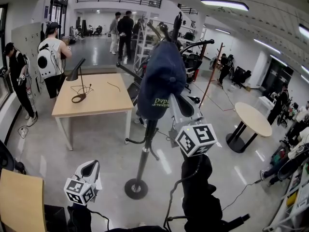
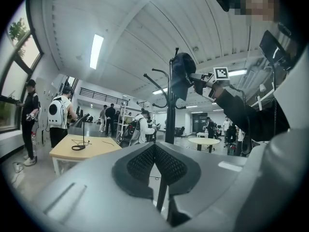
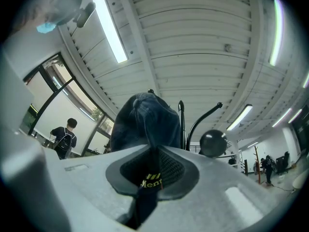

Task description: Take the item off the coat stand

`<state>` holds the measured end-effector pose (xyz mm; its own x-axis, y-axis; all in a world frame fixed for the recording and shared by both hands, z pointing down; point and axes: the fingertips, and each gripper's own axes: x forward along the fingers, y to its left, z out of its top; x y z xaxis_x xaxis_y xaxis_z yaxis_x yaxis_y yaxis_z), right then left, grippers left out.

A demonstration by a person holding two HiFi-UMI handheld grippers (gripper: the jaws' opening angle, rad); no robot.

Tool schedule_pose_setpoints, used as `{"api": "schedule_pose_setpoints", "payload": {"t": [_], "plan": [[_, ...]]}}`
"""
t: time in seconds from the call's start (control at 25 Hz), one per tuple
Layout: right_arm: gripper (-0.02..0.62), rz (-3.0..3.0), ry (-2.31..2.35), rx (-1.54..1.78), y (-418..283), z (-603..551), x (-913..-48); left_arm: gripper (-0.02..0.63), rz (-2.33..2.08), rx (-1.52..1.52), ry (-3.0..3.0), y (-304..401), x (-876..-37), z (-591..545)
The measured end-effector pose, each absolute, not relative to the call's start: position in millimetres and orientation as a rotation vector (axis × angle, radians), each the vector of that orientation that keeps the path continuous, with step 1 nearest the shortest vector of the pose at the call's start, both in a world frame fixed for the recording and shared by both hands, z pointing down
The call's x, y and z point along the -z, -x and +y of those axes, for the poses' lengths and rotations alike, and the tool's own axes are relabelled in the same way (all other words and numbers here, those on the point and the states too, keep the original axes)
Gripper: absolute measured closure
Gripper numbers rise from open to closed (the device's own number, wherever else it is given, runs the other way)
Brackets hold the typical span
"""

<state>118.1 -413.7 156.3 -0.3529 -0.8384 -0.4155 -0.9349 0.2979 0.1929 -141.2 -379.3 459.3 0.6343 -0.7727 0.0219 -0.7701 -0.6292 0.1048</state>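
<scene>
A navy cap [image 1: 161,76] with yellow-green print hangs over the top of the black coat stand [image 1: 145,149]. My right gripper [image 1: 176,101] reaches up to the cap's lower edge. In the right gripper view the right gripper [image 3: 153,151] is shut on the cap [image 3: 145,122], whose printed edge is pinched between the pads, beside a ball-tipped hook [image 3: 213,143]. My left gripper [image 1: 91,167] hangs low, left of the stand's round base [image 1: 136,188]. The left gripper view shows the left gripper [image 2: 155,146] shut on nothing, with the cap [image 2: 181,79] high ahead.
A rectangular wooden table [image 1: 96,98] with a desk lamp [image 1: 76,74] stands behind the stand on the left. A round table [image 1: 253,120] is at the right. Another wooden tabletop [image 1: 21,202] is at the lower left. Several people stand around the room.
</scene>
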Motion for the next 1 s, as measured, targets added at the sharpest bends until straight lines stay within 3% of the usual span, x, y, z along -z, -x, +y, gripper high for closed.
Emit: {"api": "schedule_pose_setpoints", "payload": {"t": [0.2, 1.0], "plan": [[0.588, 2.349, 1.617, -0.596, -118.7, -411.4, -155.5, 0.603, -1.301, 0.027, -2.747, 139.4, -461.1, -374.9], [0.589, 2.297, 1.588, -0.686, -109.5, -397.8, -122.6, 0.603, -1.301, 0.041, -2.754, 140.3, -460.8, -377.5]]}}
